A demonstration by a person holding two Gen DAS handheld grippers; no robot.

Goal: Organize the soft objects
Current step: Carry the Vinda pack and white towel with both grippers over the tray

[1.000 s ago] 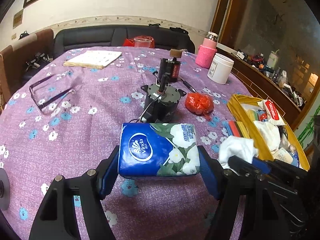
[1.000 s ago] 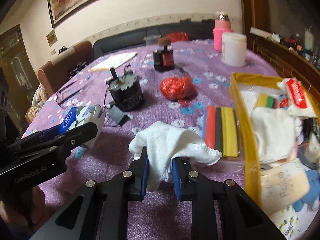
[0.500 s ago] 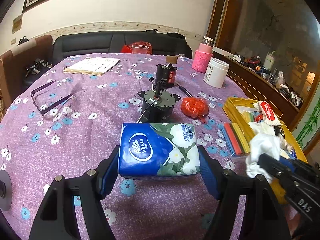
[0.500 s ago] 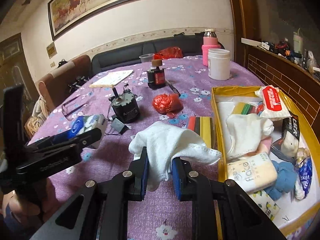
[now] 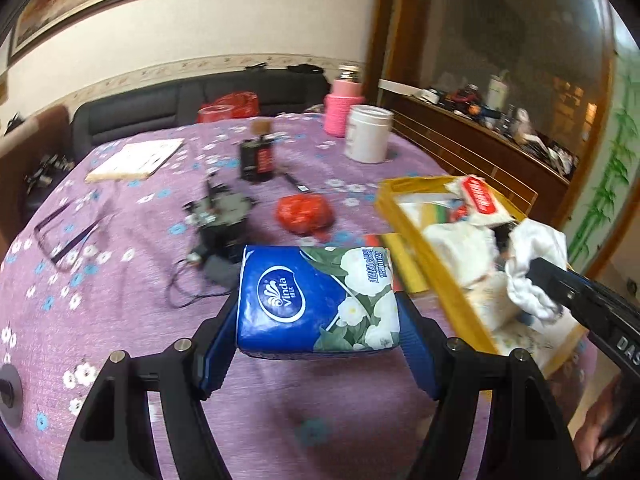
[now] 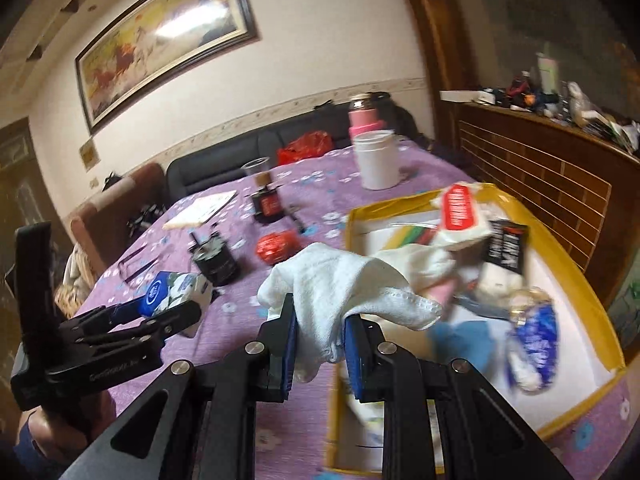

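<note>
1. Blue and white is the tissue pack that my left claw holds, one blue pad pressed on each side of it, up above the purple flowery tablecloth
2. My right claw is squeezed tight on a white cloth. The cloth bunches up over the pads and a bit hangs down between them
3. The white cloth is up in the air at the near left edge of the yellow box, partly over the inside
4. In my left view I can see my right claw with the cloth over the box on the right side
5. The box has soft things in it already: a white pack with a red label, another white cloth, something blue and fluffy and a blue and white pack
6. On the table past my claws sit a red crinkly bag, a round black motor with a wire, a small dark bottle, a white tub and a pink bottle
7. Glasses and a notepad lie far off on the left
8. The pictures are a bit blurry, so small things in the box are hard to tell
</note>
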